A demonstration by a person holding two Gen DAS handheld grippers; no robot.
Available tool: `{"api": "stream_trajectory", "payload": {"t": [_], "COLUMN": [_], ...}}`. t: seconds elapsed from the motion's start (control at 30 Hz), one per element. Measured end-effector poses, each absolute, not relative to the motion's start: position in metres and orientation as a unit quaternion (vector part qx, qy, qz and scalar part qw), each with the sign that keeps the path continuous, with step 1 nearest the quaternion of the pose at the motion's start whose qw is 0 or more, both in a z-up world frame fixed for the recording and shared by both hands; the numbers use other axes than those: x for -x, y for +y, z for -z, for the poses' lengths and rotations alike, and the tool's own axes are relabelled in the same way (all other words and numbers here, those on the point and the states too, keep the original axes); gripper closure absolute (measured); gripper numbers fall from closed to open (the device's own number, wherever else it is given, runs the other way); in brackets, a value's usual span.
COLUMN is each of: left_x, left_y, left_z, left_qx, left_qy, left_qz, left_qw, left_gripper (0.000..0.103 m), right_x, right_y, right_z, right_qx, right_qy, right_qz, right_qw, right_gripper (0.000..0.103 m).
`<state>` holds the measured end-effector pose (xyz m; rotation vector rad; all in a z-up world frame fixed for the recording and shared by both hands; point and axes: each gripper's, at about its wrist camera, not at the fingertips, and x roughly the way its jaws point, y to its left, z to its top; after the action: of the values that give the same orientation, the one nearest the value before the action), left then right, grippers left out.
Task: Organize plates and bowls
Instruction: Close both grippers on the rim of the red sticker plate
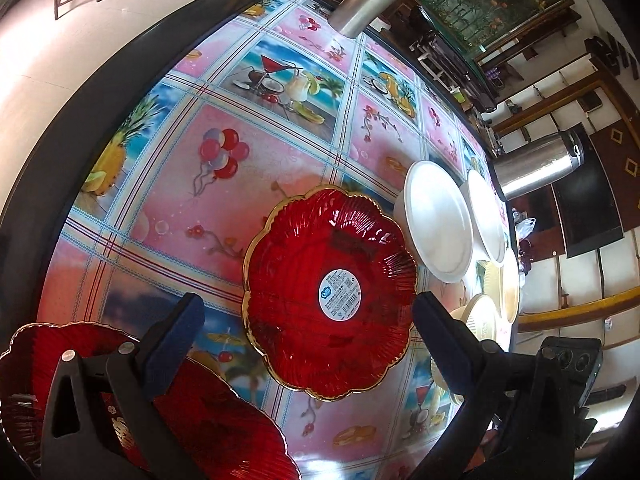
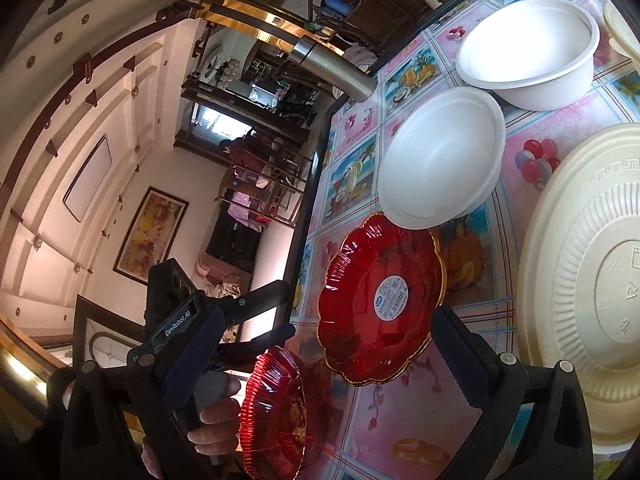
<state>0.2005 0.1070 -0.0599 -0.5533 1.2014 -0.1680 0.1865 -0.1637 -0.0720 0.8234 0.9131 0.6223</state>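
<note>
Left wrist view: red plate [image 1: 329,294] lay unstacked between parted jaws of left gripper [image 1: 306,316]; right gripper [image 2: 328,344] jaws also parted; bowls [image 2: 442,164] beyond still spread out; sorting barely begun.

Red scalloped plate [image 1: 330,292] flat on tablecloth [image 1: 224,184], apparently between open claw [image 1: 308,320] fingers.

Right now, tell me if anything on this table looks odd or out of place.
One oddity: the red scalloped plate lying flat on the table still has a round white product sticker stuck in its centre. The second red plate is off the table, apparently carried by the other gripper. Nothing looks spilled or broken.
</note>
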Motion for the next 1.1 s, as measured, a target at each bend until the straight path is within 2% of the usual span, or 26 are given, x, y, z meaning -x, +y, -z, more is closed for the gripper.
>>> {"api": "stream_trajectory", "payload": {"t": [0.23, 0.47, 0.57, 0.77, 1.1], "left_x": [-0.200, -0.201, -0.201, -0.204, -0.206], "left_y": [0.108, 0.106, 0.100, 0.094, 0.088], "left_z": [0.060, 0.059, 0.057, 0.062, 0.067], "left_qx": [0.243, 0.241, 0.231, 0.212, 0.204], "left_qy": [0.554, 0.549, 0.547, 0.552, 0.567], "left_qz": [0.064, 0.053, 0.054, 0.045, 0.044], "left_qw": [0.794, 0.799, 0.803, 0.805, 0.797], "left_gripper": [0.000, 0.000, 0.000, 0.000, 0.000], "right_x": [-0.178, -0.187, -0.187, -0.184, -0.196], "right_y": [-0.149, -0.134, -0.138, -0.137, -0.147], "right_z": [0.055, 0.086, 0.087, 0.076, 0.095], "right_qx": [-0.383, -0.402, -0.375, -0.249, -0.284], "right_qy": [0.391, 0.471, 0.473, 0.460, 0.481], "right_qz": [-0.365, -0.340, -0.295, -0.154, -0.175], "right_qw": [0.753, 0.708, 0.741, 0.838, 0.811], "right_gripper": [0.001, 0.001, 0.001, 0.001, 0.001]}}
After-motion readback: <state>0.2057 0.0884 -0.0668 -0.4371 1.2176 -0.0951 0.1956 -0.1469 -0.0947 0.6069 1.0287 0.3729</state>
